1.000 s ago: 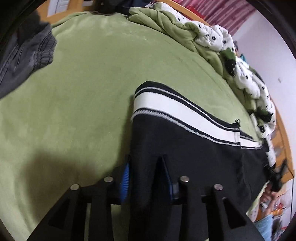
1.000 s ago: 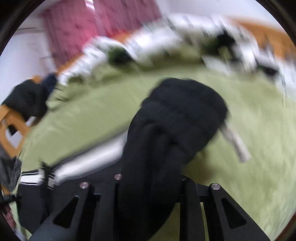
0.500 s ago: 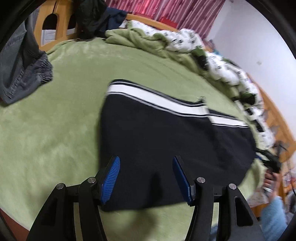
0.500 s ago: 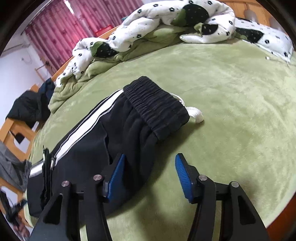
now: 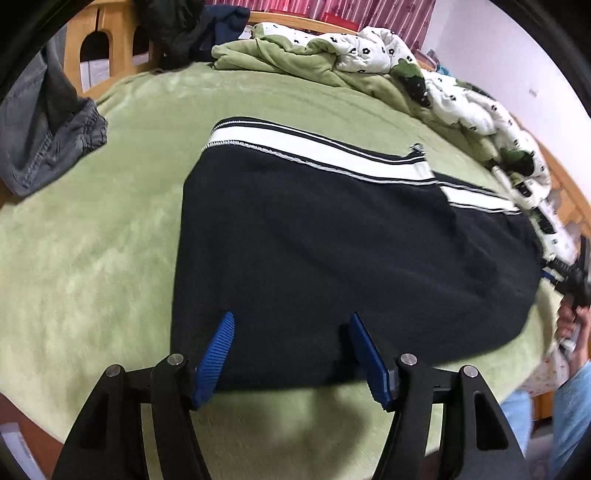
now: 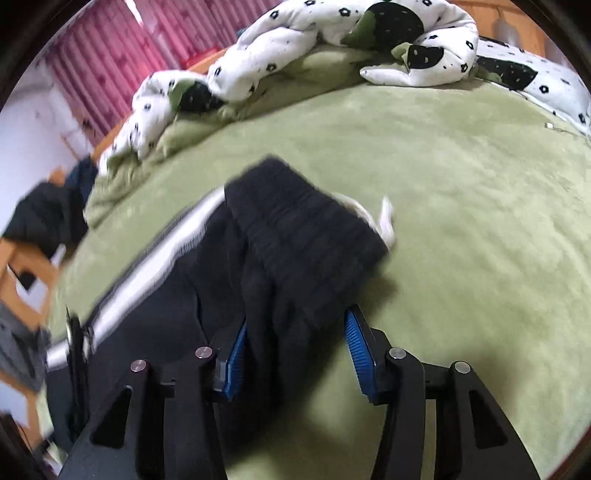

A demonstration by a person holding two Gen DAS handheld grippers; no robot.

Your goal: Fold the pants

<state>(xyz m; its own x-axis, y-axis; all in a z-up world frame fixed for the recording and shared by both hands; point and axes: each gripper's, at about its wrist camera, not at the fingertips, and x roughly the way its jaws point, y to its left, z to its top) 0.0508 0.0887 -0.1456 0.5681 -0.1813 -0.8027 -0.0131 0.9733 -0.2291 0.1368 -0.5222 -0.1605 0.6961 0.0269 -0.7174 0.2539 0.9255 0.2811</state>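
Note:
Black pants [image 5: 314, 240] with a white side stripe lie folded flat on the green bed cover [image 5: 92, 240]. My left gripper [image 5: 291, 319] hovers over their near edge. Its jaws are opening and the blue pads touch no cloth. In the right wrist view the ribbed waistband end of the pants [image 6: 295, 236] is bunched, with a white drawstring [image 6: 386, 221] poking out. My right gripper [image 6: 295, 321] straddles that bunched cloth. Its jaws are closing, the cloth lies against the left pad, and a small gap shows at the right pad.
A grey garment [image 5: 48, 140] lies at the bed's left edge. A rumpled white-and-green quilt [image 5: 369, 48] runs along the far side. Dark clothes [image 5: 177, 26] hang on the wooden bed frame. A person's hand [image 5: 572, 321] shows at the right edge.
My left gripper has let go of the pants, opened and drawn back, and the cloth now lies flat. My right gripper released the waistband, opened, and its jaws have since narrowed around it.

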